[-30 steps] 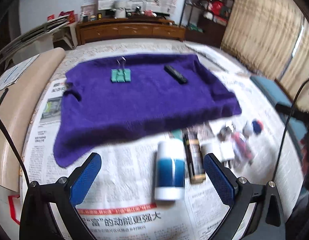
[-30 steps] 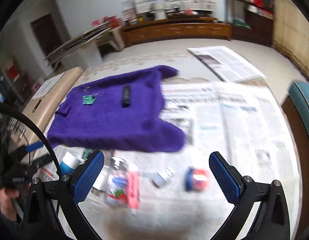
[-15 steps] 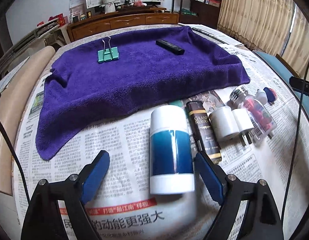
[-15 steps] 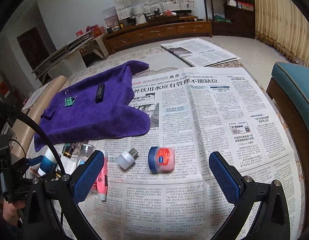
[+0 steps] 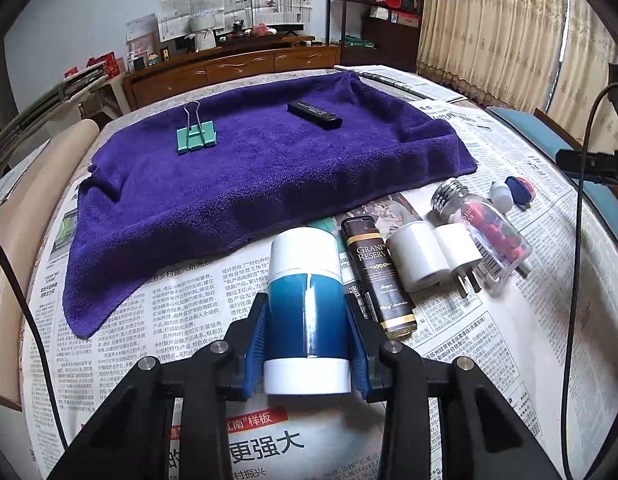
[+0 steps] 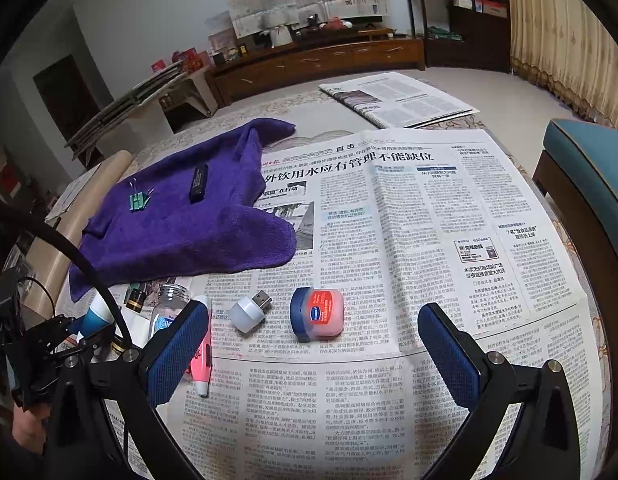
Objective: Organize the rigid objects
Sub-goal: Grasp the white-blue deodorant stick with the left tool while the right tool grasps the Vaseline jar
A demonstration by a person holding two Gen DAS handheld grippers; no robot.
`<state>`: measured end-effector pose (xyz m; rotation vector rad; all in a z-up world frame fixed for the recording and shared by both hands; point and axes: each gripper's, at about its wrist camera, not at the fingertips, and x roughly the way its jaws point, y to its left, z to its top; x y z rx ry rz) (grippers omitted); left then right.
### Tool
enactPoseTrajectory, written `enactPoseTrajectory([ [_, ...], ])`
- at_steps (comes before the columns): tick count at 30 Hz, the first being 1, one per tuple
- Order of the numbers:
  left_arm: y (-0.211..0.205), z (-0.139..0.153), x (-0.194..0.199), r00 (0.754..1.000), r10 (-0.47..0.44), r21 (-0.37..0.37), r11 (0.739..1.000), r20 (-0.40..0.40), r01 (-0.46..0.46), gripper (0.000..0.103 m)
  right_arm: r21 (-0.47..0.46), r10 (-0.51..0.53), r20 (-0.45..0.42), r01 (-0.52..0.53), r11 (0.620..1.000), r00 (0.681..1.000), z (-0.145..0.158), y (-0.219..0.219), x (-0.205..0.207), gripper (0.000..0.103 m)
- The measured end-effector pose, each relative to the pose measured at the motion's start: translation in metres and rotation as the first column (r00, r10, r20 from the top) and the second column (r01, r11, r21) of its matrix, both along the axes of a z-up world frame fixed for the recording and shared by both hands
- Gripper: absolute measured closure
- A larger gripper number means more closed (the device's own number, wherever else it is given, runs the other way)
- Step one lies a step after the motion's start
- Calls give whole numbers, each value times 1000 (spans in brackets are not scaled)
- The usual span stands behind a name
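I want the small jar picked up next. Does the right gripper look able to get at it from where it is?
Probably yes. The right gripper is open and empty, and the small jar lies on the newspaper just ahead between its fingers, with only the USB light beside it.

1. Pale blue-grey wall [image 5: 89,20] with newspaper sheets [image 5: 233,4] taped up.
2. Long wooden sideboard [image 6: 321,64] beneath (cluttered on top).
3. Dark shelving unit [image 5: 373,12] beside beige curtains [image 5: 489,28].
4. Teal-cushioned chair [image 6: 589,160] nearby.
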<state>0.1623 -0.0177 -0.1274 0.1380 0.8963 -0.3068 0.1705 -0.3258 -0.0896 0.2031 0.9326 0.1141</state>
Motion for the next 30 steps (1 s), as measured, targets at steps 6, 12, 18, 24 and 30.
enactPoseTrajectory([
  [6, 7, 7, -1, 999, 33, -27, 999, 16, -33, 69, -81, 35, -8, -36, 996, 999, -4, 4, -2, 0],
  [12, 7, 7, -2, 999, 34, -50, 998, -4, -34, 69, -116, 45, -37, -49, 992, 998, -19, 6, 1, 1],
  [18, 9, 8, -1, 999, 48, -62, 997, -16, -49, 69, -140, 40, -64, -49, 989, 997, -35, 15, 11, 29],
  [24, 13, 7, 2, 997, 67, -78, 995, -34, -69, 69, -147, 25, -71, -35, 989, 997, -47, 27, 21, 43],
  [30, 14, 9, 1, 997, 70, -86, 994, -35, -73, 69, -192, 20, -40, -28, 981, 999, -49, 36, 21, 49],
])
